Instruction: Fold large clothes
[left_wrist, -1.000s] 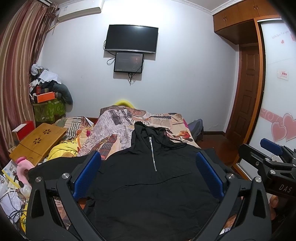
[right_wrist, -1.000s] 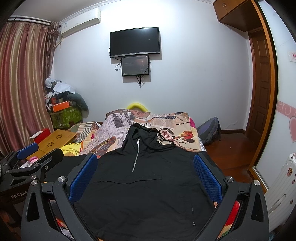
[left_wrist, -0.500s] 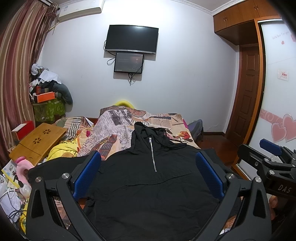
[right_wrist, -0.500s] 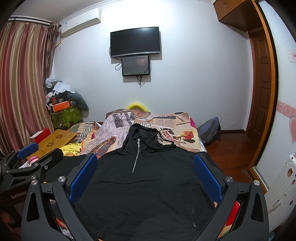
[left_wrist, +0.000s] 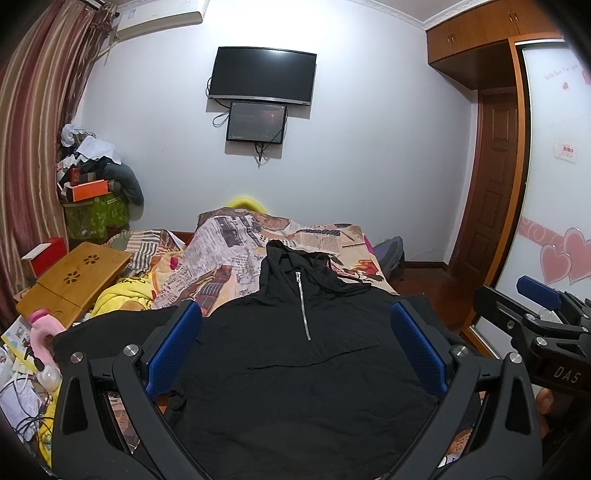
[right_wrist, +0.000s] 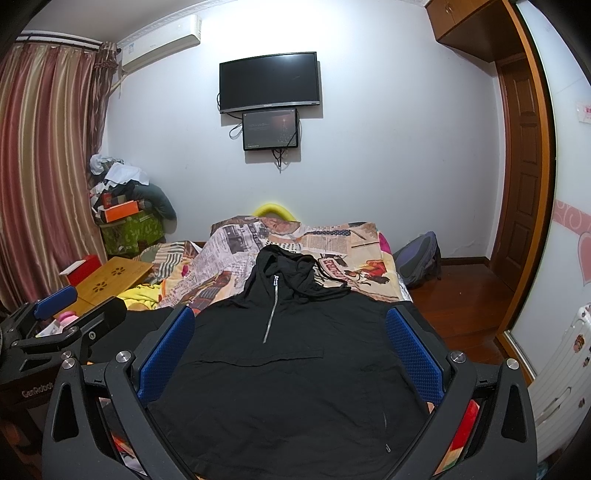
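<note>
Above black hoodie (left_wrist: 295, 369) – both grippers (left_wrist: 295, 347) (right_wrist: 290, 341) spread, gripping nothing.

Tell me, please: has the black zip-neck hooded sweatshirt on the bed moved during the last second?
No. The black zip-neck hooded sweatshirt lies spread flat as before, its hood at the same place on the newspaper-print bed cover, below the wall-mounted black television.

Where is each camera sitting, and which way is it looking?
Left wrist: on the left gripper, looking along its open blue fingers over the black hoodie on the bed; the right gripper pokes in at the right edge.
Right wrist: on the right gripper, facing the same way; the left gripper shows at the left edge.
Both share the hoodie, bed and wall TV.
</note>
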